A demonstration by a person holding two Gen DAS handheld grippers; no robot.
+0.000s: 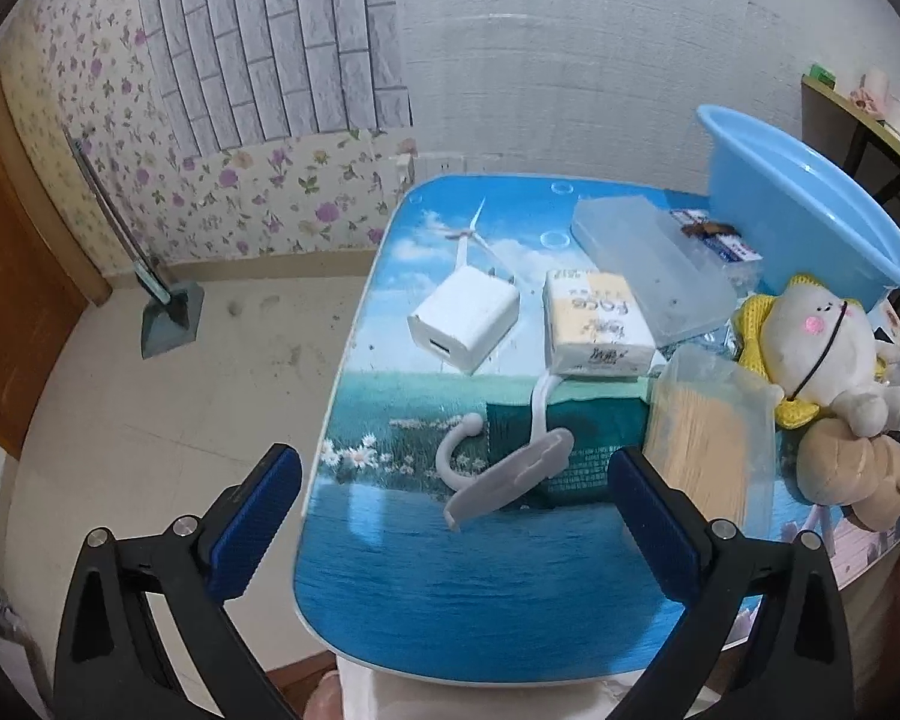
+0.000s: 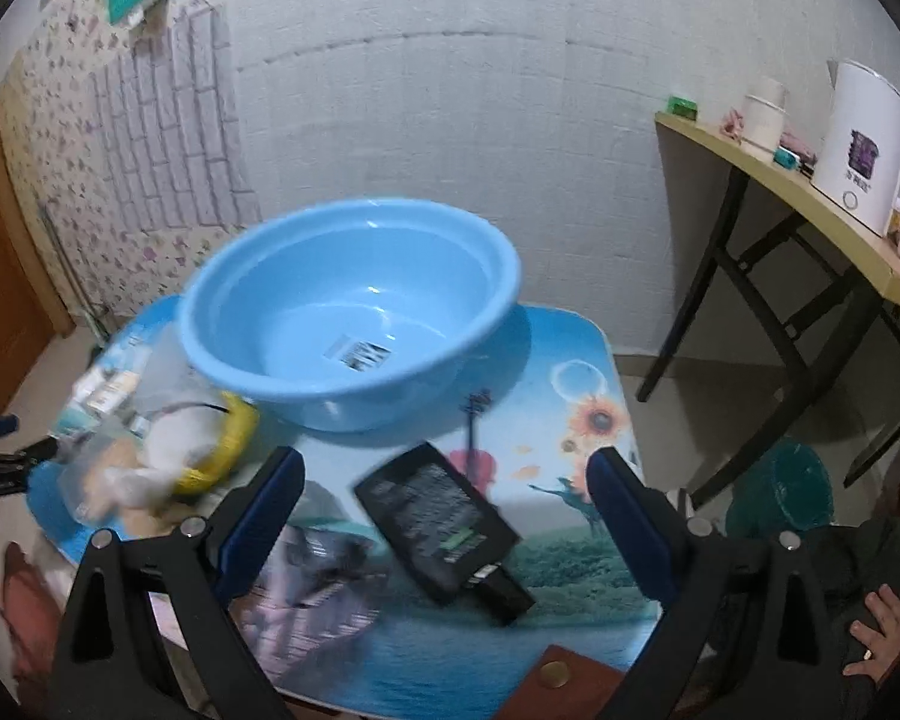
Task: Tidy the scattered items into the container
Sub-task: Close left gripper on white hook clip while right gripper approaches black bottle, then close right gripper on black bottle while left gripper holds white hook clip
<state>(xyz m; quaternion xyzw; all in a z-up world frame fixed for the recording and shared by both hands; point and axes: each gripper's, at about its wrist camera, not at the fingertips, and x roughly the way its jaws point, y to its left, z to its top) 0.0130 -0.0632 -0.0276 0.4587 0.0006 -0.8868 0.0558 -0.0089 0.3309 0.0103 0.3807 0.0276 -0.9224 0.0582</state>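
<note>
An empty light-blue basin (image 2: 354,312) stands at the back of the small picture-topped table (image 1: 450,588), and its rim (image 1: 810,204) shows in the left wrist view. Scattered on the table are a white charger (image 1: 465,319), a tissue pack (image 1: 597,324), a clear plastic box (image 1: 648,258), a white hook (image 1: 504,474), a bag of sticks (image 1: 708,444) and a plush toy (image 1: 822,354). A black power adapter (image 2: 444,519) lies in front of my right gripper (image 2: 444,516). My left gripper (image 1: 456,510) hangs open above the hook. Both grippers hold nothing.
A dark green packet (image 1: 564,444) lies under the hook. A dustpan (image 1: 171,318) leans on the floral wall. A side table (image 2: 810,180) with a white kettle (image 2: 864,144) stands to the right, a green bin (image 2: 792,492) below it. A hand (image 2: 888,630) rests at the lower right.
</note>
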